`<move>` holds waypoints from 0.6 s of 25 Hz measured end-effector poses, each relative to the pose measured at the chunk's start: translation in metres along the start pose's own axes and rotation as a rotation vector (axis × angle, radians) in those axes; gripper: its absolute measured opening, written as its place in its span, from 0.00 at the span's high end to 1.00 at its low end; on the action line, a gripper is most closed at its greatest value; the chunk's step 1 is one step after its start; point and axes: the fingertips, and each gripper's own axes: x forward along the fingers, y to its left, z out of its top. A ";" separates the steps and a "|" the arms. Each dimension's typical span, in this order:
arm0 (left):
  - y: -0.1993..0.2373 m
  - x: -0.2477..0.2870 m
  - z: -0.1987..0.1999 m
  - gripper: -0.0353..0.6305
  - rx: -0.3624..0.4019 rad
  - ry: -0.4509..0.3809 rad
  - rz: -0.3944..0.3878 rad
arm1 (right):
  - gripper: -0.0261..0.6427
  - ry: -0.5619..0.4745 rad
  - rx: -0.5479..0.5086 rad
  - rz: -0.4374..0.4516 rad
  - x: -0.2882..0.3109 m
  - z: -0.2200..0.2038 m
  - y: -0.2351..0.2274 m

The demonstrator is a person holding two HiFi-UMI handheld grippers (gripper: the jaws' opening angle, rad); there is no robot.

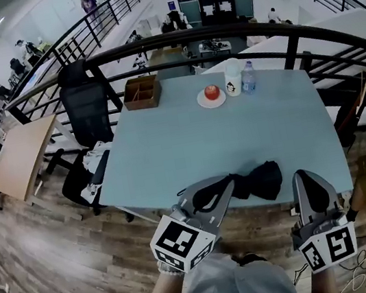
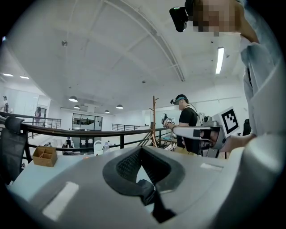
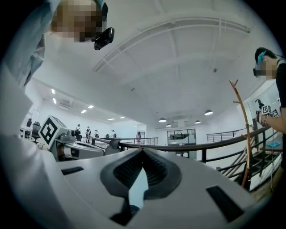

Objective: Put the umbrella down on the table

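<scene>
Left claw (image 1: 229, 183) is clamped on the umbrella (image 1: 262, 182) at the table (image 1: 189, 141) near edge; right claw (image 1: 304, 177) is closed (empty, I think). Set-down step, I judge: next lower it flat, then release.

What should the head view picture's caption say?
Left gripper pinches a black umbrella at the near edge of the blue table.

Wood box (image 1: 142, 92), 1 apple (image 1: 211, 92) on plate (image 1: 201, 102), cup (image 1: 232, 78) + water btl (image 1: 249, 78) beside; blk chair (image 1: 86, 110) left.
</scene>
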 end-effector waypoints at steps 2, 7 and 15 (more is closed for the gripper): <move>-0.003 0.004 0.002 0.94 -0.002 -0.002 0.012 | 0.97 0.000 0.000 0.017 0.001 0.001 -0.005; -0.008 0.012 0.004 0.94 -0.030 -0.006 0.051 | 0.97 -0.005 0.024 0.044 0.001 0.001 -0.017; -0.029 0.024 0.002 0.94 -0.049 -0.001 0.070 | 0.97 0.017 0.034 0.075 -0.015 -0.009 -0.035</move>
